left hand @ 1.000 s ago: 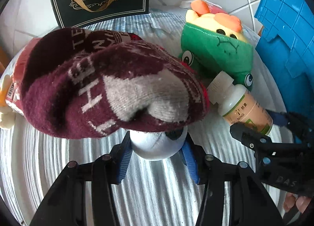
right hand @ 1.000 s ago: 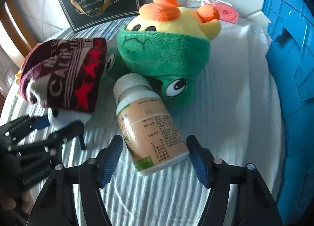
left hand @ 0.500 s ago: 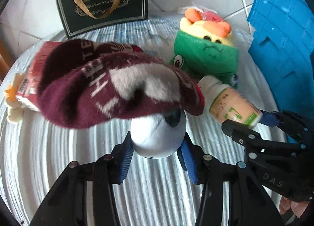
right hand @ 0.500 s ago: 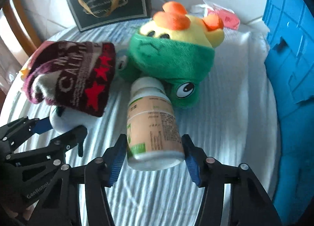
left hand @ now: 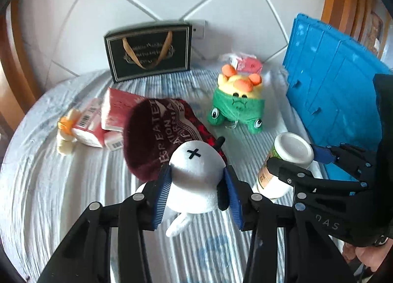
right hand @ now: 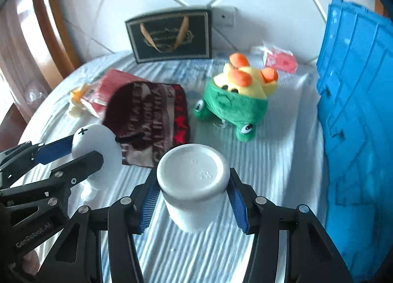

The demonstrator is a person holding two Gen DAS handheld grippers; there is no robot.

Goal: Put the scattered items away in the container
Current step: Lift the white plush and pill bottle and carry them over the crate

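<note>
Left wrist view: the left gripper [left hand: 196, 180], jaws closing, pinches the white plush toy [left hand: 196, 175], now lifted clear of the maroon sock [left hand: 157, 135] that covered it a second ago. The sock, lettering only partly legible, lies mid-table [left hand: 49, 184] on striped cloth. The blue container [left hand: 339, 91] stands at the right edge.

Right wrist view: the right gripper [right hand: 192, 197], jaws closing, clamps the white-capped bottle [right hand: 192, 172], earlier lying flat, now raised cap-forward. A black gift bag [right hand: 172, 35] leans on the tiled wall; the green plush [right hand: 235, 103] sits near the container.
</note>
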